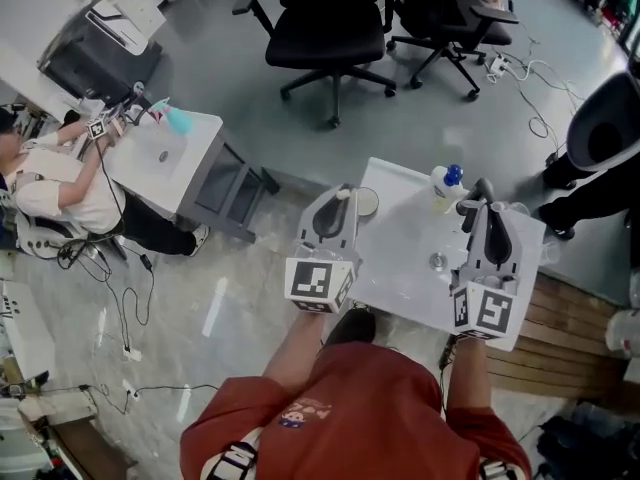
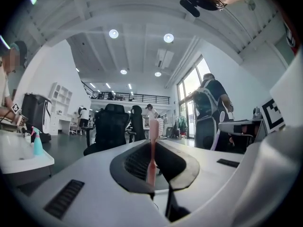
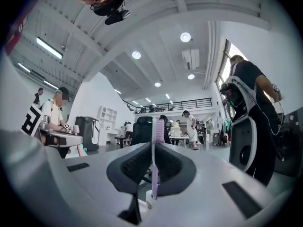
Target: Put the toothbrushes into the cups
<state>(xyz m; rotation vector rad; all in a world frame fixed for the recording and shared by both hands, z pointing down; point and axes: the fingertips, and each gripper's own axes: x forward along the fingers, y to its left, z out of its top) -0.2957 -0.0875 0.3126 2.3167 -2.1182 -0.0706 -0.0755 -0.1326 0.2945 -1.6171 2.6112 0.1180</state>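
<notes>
The left hand-held gripper is closed almost fully on a pink toothbrush, which stands upright between its pads with the head on top. The right hand-held gripper is clamped the same way on a purple toothbrush. Both are held over the white surface, pointing about level.

One round vessel that looks like a cup sits just beside the left gripper's tip, at the far left edge of the surface. A second, clear cup may stand behind the right gripper, though I cannot be sure of it.

Each brush is pinched only on its thin handle, so it could swivel or slide in the pads as it is lowered. A handle end that catches a rim could tip a light cup, and the left one has little edge to spare. The blue-capped bottle stands close to the right gripper and could be knocked over.

No brand or wording is readable. Only the black-and-white square markers on the gripper cubes show, and the small print on the red shirt is too small to read.
</notes>
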